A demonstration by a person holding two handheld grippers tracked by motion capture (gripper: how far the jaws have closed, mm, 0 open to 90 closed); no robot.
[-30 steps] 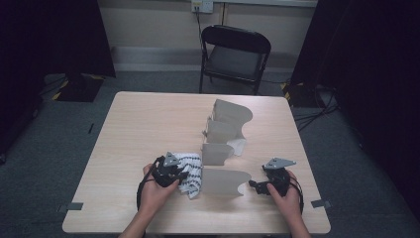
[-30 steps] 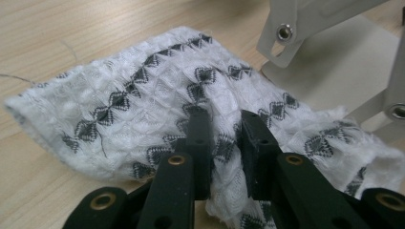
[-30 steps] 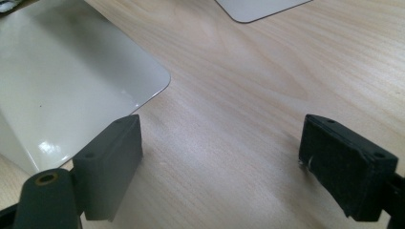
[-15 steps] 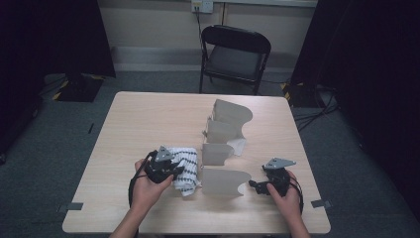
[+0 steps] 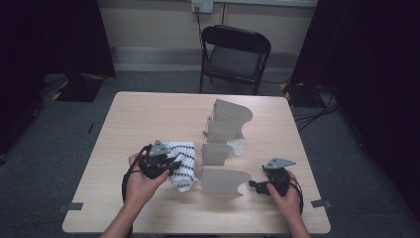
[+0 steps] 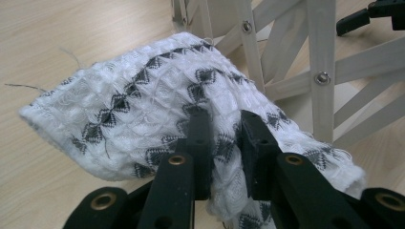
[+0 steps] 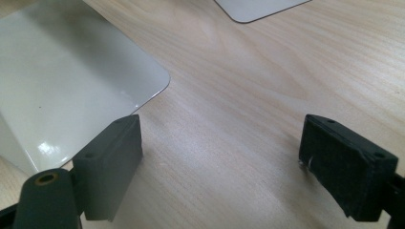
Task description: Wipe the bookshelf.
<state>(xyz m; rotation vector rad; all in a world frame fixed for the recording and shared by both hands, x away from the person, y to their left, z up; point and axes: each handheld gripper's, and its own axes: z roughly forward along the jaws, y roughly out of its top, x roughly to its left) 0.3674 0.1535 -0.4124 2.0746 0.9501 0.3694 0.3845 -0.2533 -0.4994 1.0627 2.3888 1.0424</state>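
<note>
Since a second ago: my left hand has risen off the worktop and carried the cloth up and slightly left with it; my right hand has kept its place.
Left fingers [image 6: 223, 143]: clamped on a bunched fold of the cloth, the two black pads close together with fabric squeezed between them.
Left gripper [image 5: 157, 161]: seen from above, held over the near left part of the worktop, just left of the rack.
Cloth [image 6: 143, 114]: white waffle weave with dark diamond patterns, hanging from my left fingers, its far end drooping toward the worktop beside the rack's slats; a few loose threads trail from its edge.
Rack [image 5: 221, 148]: pale folding stand with a row of upright curved panels running away from me down the middle of the worktop; its crossed slats and rivets show close behind the cloth.
Right fingers [image 7: 219, 157]: wide apart, nothing between them, bare wood below.
Right gripper [image 5: 271, 179]: low by the near right corner, just beside the nearest panel [image 7: 67, 86] of the rack.
Worktop [image 5: 148, 114]: light wood.
</note>
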